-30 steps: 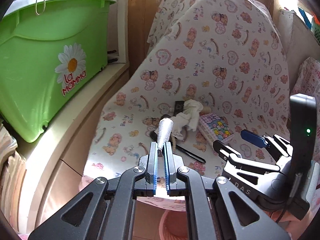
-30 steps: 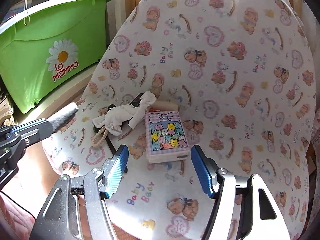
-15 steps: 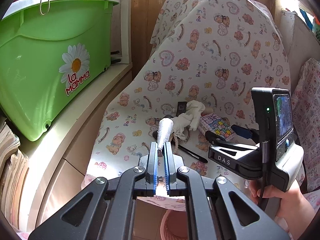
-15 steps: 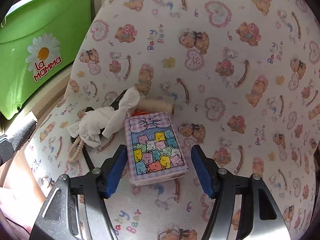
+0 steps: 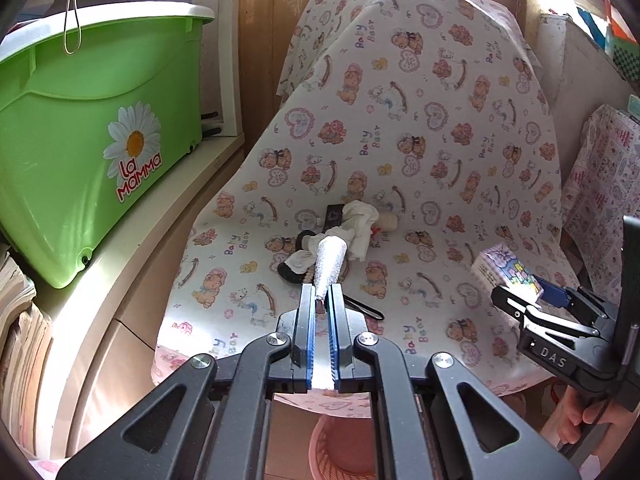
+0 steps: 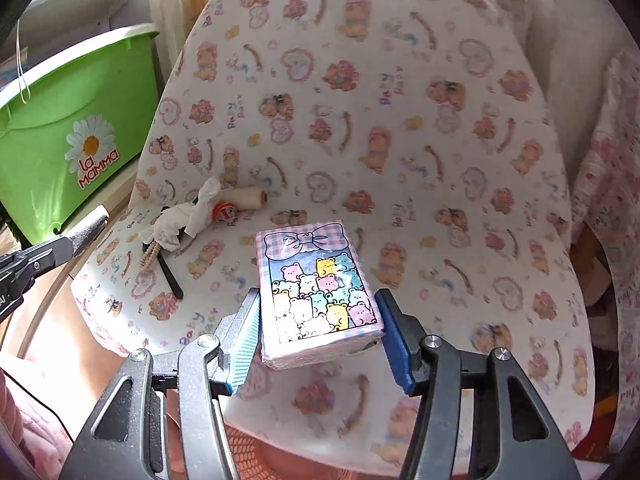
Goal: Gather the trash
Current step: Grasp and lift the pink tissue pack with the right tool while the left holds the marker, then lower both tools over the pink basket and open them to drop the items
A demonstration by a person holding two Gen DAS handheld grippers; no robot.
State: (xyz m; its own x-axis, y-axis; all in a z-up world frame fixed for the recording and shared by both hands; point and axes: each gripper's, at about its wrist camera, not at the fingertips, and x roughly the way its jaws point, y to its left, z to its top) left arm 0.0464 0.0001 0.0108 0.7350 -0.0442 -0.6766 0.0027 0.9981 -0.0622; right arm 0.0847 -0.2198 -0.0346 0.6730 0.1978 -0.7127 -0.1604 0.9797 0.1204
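The right gripper (image 6: 316,336), jaws just closing, pinches a pastel bear-printed tissue pack (image 6: 316,292) lifted above the bear-patterned cloth (image 6: 400,120). The left gripper (image 5: 322,312), pressed together, clamps a silvery crumpled foil wrapper (image 5: 329,260). A pink mesh basket (image 5: 344,448) sits below.
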